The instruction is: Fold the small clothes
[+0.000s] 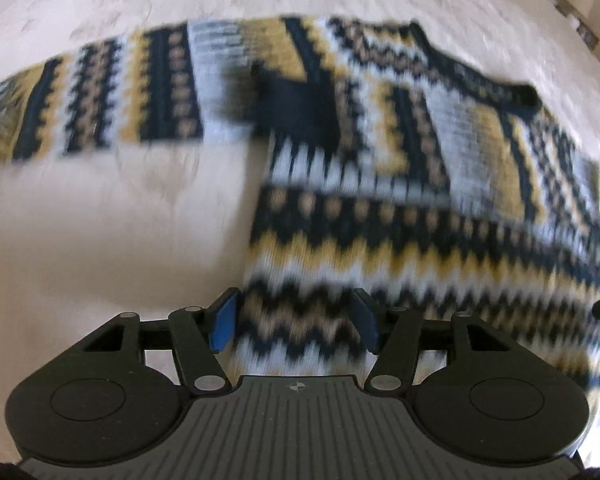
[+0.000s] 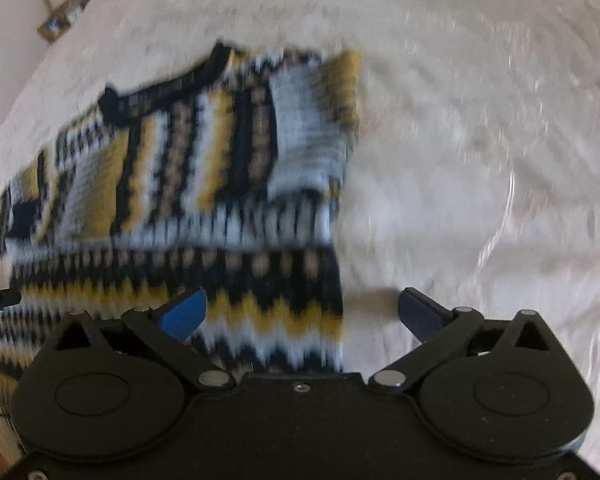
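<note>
One small zigzag-knit sweater in navy, mustard, pale blue lies flat on the cream bedspread. One sleeve looks already folded across the chest, the other is stretched out sideways, so I guess that's next. My left gripper hangs over the hem w/ jaws apart, nothing pinched. My right gripper is spread wide, empty, over the sweater's side edge. Both views are blurry.
</note>
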The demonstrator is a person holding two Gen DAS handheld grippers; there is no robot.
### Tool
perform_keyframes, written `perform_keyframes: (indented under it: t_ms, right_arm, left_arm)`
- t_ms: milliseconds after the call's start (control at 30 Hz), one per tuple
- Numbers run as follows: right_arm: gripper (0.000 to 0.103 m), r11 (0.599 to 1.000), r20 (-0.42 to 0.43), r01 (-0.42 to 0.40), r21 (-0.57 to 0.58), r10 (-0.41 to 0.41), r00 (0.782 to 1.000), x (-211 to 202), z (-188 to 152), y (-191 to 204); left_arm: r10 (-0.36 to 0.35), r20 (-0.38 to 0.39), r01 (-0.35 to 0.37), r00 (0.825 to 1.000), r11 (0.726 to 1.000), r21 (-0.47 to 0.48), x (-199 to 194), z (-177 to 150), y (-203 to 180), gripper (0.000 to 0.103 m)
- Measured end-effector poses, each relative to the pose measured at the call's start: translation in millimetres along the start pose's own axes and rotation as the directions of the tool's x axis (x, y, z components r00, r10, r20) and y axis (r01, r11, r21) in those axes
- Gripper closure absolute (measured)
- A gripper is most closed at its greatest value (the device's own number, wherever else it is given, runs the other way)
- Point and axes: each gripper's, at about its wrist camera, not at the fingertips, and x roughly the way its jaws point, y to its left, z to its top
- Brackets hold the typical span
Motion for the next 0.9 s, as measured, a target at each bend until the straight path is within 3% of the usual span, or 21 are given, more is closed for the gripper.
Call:
perform_keyframes:
  t_ms: [200,633,733,900]
  right_arm:
    - [0.0,0.996,-0.017,0.091,0.005,-0.091,0.996,-2.0,-22.6,-18.6]
    - [0.0,0.998,0.052,0.043,0.053,-0.046,0.998,-31.3,-41.3,-27.0]
    - [0.0,0.998,0.078,0.035,0.061,-0.039,0.996,-49.6,-49.7,-20.9]
    - [0.0,0.996,0.125,0.026,0.085,-0.037,0.992,-56.7,-51.9,-2.6]
  left_arm:
    - [0.047,-0.001,-0.047,0.999,0.994,0.098,1.5,-25.8,-1.5,0.042]
    - [0.047,0.042,-0.046,0.998,0.999,-0.024,-23.9,-52.5,13.8,0.041]
    - [0.025,0.075,-0.02,0.997,0.997,-0.072,-41.1,-57.7,32.0,0.04]
    - [0.049,0.125,-0.034,0.991,0.992,-0.118,-57.0,-43.6,69.1,0.04]
